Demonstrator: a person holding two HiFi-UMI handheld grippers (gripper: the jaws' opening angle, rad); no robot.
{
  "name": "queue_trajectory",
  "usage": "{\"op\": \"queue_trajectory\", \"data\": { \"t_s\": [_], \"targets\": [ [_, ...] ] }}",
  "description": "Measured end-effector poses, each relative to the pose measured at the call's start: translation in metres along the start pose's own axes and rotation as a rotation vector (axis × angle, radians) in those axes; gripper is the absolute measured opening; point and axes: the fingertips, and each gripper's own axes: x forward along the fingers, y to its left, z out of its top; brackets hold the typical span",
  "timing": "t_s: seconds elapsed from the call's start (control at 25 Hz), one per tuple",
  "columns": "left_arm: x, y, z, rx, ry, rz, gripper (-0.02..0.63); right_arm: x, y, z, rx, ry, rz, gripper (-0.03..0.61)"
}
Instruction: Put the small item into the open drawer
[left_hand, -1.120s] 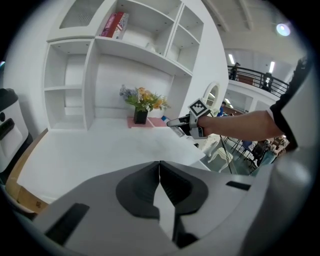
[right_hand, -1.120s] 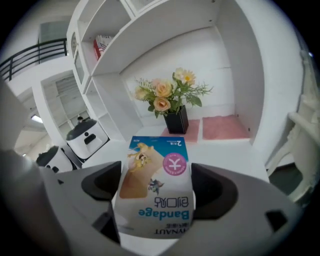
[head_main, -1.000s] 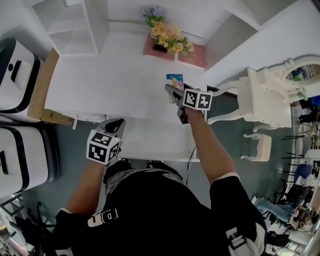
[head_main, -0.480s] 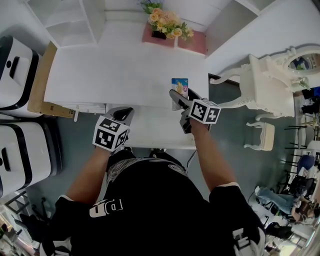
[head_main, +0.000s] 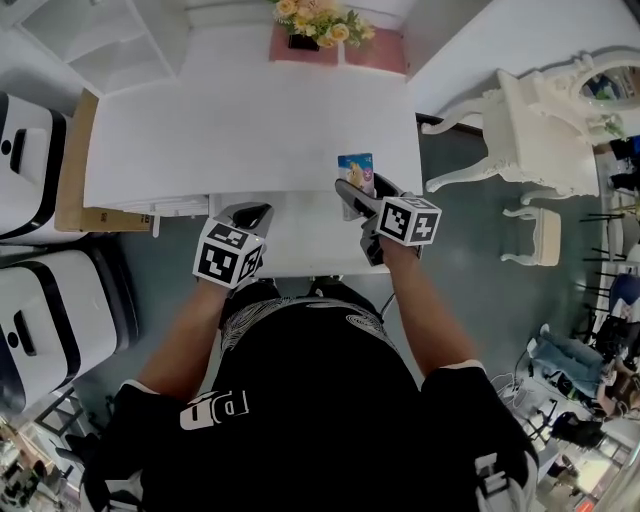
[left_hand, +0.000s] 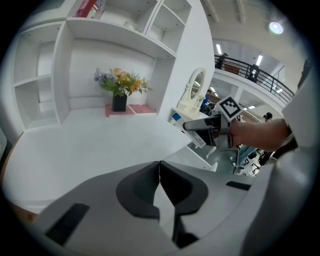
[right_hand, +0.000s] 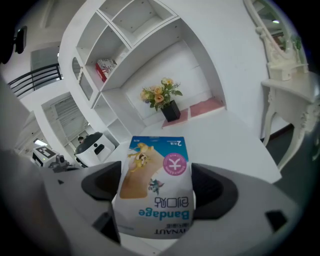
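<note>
Right gripper (head_main: 364, 190): we see its jaws pinching the bandage box (right_hand: 156, 187) by its two sides, right of centre in the head view.
Bandage box: blue-and-tan carton, held over the white desk's (head_main: 240, 130) front edge, just above the open drawer (head_main: 300, 255) in the frame.
Left gripper (left_hand: 159, 176): jaws pressed together with nothing between them, at the drawer's left end.
Flowers (head_main: 312, 20): top centre, at the desk's back.

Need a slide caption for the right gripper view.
Right gripper shut on a bandage box, print upside down, with the white desk and a flower vase beyond.
</note>
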Motion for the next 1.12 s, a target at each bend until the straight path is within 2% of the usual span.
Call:
{"op": "queue_trajectory", "data": {
  "t_s": [0.32,0.56,0.68,0.88,1.12],
  "targets": [
    [0.014,-0.009,-0.022,0.019,0.065,-0.019,0.015,-0.002,-0.002,-0.040,0.026,0.052,0.004,0.428],
    [0.027,-0.012,-0.050,0.026,0.130,-0.033,0.015,0.009,0.005,-0.084,0.016,0.142,0.019,0.428],
    [0.029,-0.014,-0.058,0.021,0.147,-0.035,0.015,0.014,0.010,-0.105,-0.048,0.208,0.037,0.428],
    [0.030,-0.013,-0.066,0.042,0.165,-0.018,0.015,0.024,0.013,-0.140,-0.217,0.343,0.061,0.428],
    [0.028,-0.007,-0.070,0.022,0.168,-0.002,0.015,0.044,0.001,-0.178,-0.358,0.486,0.063,0.428]
  ]
}}
